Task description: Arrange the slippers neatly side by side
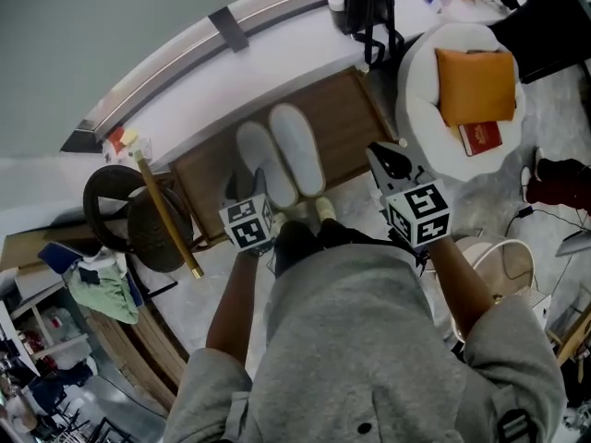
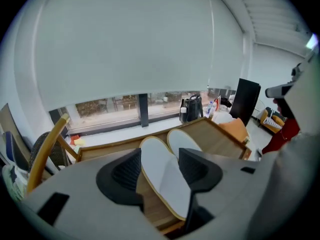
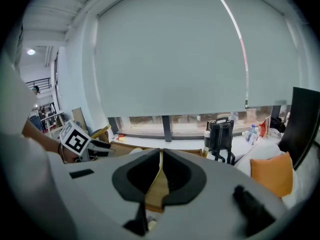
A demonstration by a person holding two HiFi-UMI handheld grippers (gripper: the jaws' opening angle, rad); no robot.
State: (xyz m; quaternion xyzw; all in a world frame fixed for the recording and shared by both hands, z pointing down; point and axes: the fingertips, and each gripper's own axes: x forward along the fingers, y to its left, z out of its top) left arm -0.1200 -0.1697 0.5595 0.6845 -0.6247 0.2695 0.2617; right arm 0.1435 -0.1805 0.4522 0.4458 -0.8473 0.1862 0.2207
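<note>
White slippers (image 1: 280, 155) lie close side by side on the wooden surface (image 1: 346, 109). My left gripper (image 2: 160, 166) hangs over the nearer one's heel, jaws apart and empty; my right gripper (image 3: 161, 176) is closed on nothing. Dipping either could knock the pair crooked.

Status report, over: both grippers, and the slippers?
Left gripper open, empty. Right gripper shut, empty. Slippers side by side on board. Nothing in the way.

We see a pale blind (image 3: 170, 59) over the window (image 3: 190, 120), a black bag (image 1: 365, 3) on the white sill (image 1: 259, 63) and an orange cushion (image 1: 476, 83) on a round chair (image 1: 420, 109).
</note>
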